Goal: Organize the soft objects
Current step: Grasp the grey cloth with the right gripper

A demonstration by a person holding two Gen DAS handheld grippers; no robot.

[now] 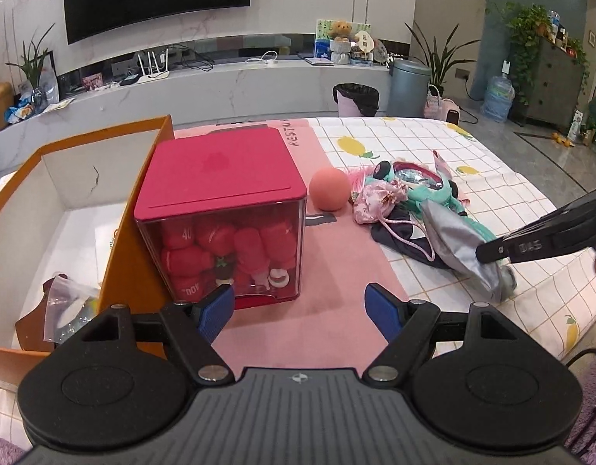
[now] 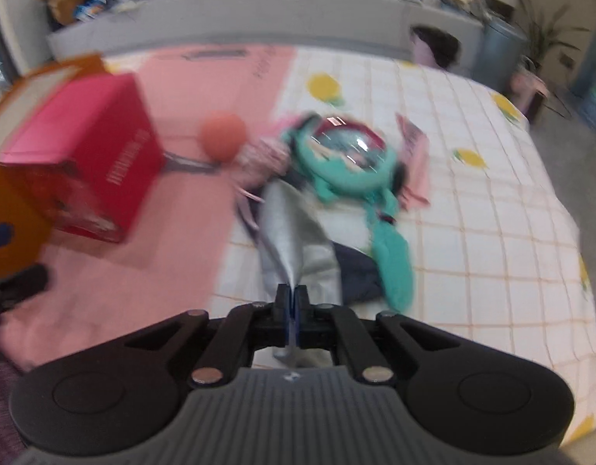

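Observation:
A pile of soft things lies on the checked bedspread: a silver-grey fabric pouch (image 1: 458,244) (image 2: 294,232), a teal plush item (image 1: 421,190) (image 2: 352,166), a pink floral pouch (image 1: 375,199), a dark drawstring bag (image 1: 398,232) and a peach ball (image 1: 330,188) (image 2: 223,136). My right gripper (image 2: 292,294) is shut on the near end of the silver-grey pouch; it also shows in the left wrist view (image 1: 491,252). My left gripper (image 1: 299,308) is open and empty, low over the pink mat in front of a red-lidded clear box (image 1: 220,209) of red plush toys.
An open orange cardboard box (image 1: 85,201) stands left of the red box, with a plastic bag inside. The red box (image 2: 85,162) shows blurred in the right wrist view. A TV bench, bins and plants stand beyond the bed.

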